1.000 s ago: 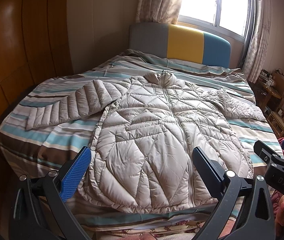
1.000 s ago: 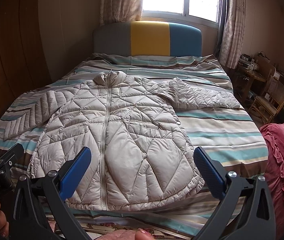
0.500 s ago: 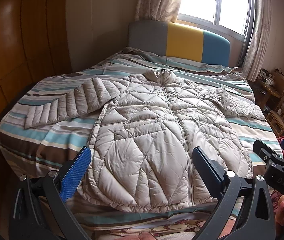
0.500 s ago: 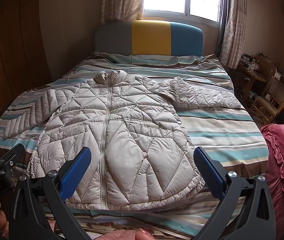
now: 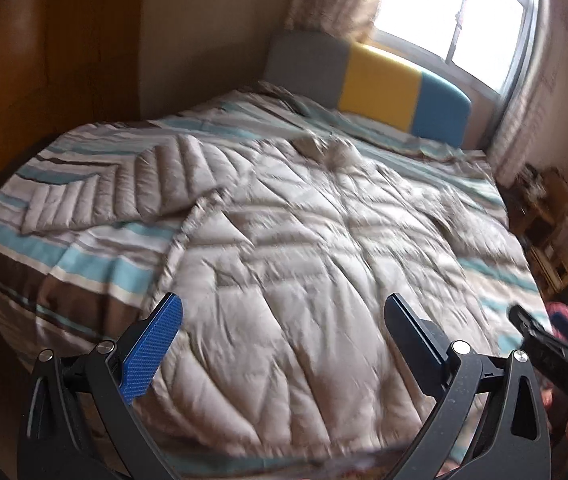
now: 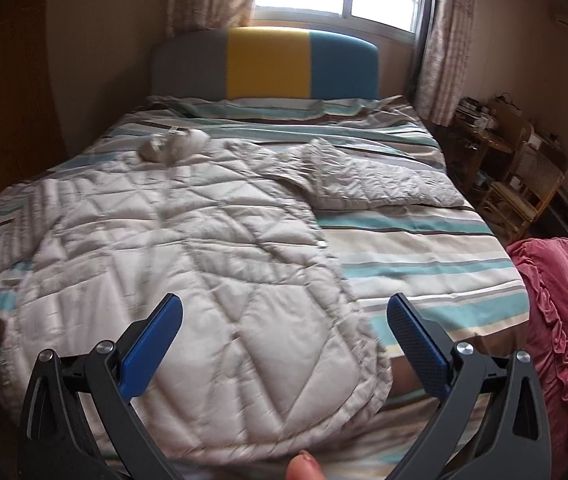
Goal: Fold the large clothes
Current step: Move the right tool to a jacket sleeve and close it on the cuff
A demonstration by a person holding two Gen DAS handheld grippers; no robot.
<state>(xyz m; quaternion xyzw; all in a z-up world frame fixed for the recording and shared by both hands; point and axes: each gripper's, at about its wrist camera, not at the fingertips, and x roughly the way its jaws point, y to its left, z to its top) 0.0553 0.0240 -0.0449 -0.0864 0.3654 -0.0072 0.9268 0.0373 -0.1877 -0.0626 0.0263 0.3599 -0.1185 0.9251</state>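
A beige quilted puffer jacket [image 5: 304, 248] lies flat and face up on the striped bed, collar toward the headboard, both sleeves spread out to the sides. It also shows in the right wrist view [image 6: 203, 264]. My left gripper [image 5: 284, 312] is open and empty, above the jacket's lower left part. My right gripper [image 6: 284, 312] is open and empty, above the jacket's lower right hem. The left sleeve [image 5: 123, 184] lies toward the bed's left edge, the right sleeve [image 6: 372, 180] toward the right.
The striped bedspread [image 6: 424, 256] covers the bed. A grey, yellow and blue headboard [image 6: 267, 64] stands under the window. A wooden wall [image 5: 43, 80] is on the left. Wooden chairs [image 6: 524, 184] and a pink ruffled cloth [image 6: 556, 300] are on the right.
Both grippers have moved forward and lower over the jacket, so it fills more of each view. The left view is blurred by motion. Both grippers stay open.
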